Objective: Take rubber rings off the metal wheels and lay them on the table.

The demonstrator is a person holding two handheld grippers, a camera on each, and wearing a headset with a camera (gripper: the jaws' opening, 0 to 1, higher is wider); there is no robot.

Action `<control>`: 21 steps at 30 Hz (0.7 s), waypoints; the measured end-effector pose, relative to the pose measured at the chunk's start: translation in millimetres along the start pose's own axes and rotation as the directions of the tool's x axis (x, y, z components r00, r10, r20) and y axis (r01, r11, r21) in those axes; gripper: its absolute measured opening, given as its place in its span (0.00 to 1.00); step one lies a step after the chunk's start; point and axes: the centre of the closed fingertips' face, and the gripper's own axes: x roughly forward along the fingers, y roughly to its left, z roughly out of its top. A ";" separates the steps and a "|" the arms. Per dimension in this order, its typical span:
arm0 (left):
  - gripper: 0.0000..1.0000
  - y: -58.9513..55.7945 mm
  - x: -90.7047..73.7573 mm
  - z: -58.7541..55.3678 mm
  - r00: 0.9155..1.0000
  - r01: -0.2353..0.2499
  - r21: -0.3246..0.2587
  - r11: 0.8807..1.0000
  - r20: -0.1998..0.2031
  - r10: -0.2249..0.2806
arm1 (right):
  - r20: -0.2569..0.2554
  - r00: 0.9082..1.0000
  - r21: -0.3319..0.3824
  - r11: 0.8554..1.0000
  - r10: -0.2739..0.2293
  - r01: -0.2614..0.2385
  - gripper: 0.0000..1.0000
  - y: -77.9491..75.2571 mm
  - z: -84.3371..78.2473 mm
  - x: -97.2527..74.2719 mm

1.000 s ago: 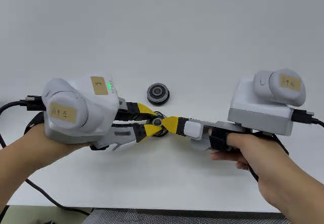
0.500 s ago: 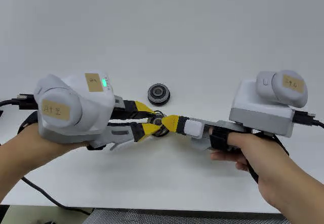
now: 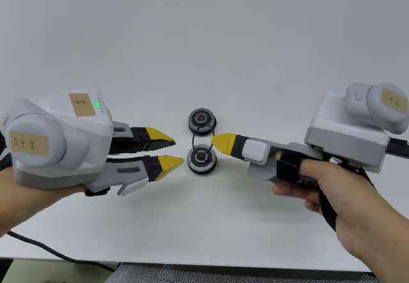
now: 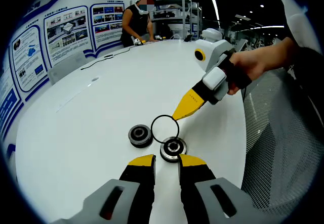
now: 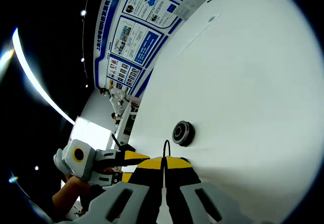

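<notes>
1 rubber ring (image 4: pixel 152 129) is pinched in the clenched fingers of the right gripper (image 3: pixel 216 144), over the near wheel (image 3: pixel 200 159); can't tell if they touch. 2 metal wheels on the bench (image 3: pixel 268 72): far wheel (image 3: pixel 202 120) just behind. Left gripper (image 3: pixel 171 153) fingers apart, empty; ring v. faint in head view.

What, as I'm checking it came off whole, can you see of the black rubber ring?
Thin black ring, rubbery-looking, whole, round and unstretched. The shut right gripper pinches one side of it. It sits between the far wheel and the near wheel, overlapping the near one in view; whether they touch is unclear.
</notes>
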 end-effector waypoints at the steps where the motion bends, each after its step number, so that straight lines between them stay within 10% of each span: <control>1: 0.19 -0.5 0.2 0.6 1.000 -0.001 -0.003 1.000 0.002 0.001 | 0.010 1.000 0.005 1.000 -0.011 0.011 0.01 -3.5 2.4 -1.9; 11: 0.20 -5.4 4.1 13.1 1.000 -0.004 0.006 1.000 0.029 0.004 | 0.085 0.979 0.095 0.980 -0.185 0.177 0.02 -56.7 15.2 -30.6; 21: 0.19 -9.5 5.1 15.6 1.000 0.003 0.025 1.000 0.024 -0.003 | 0.085 0.960 0.042 0.963 -0.267 0.265 0.02 -72.7 9.1 -41.9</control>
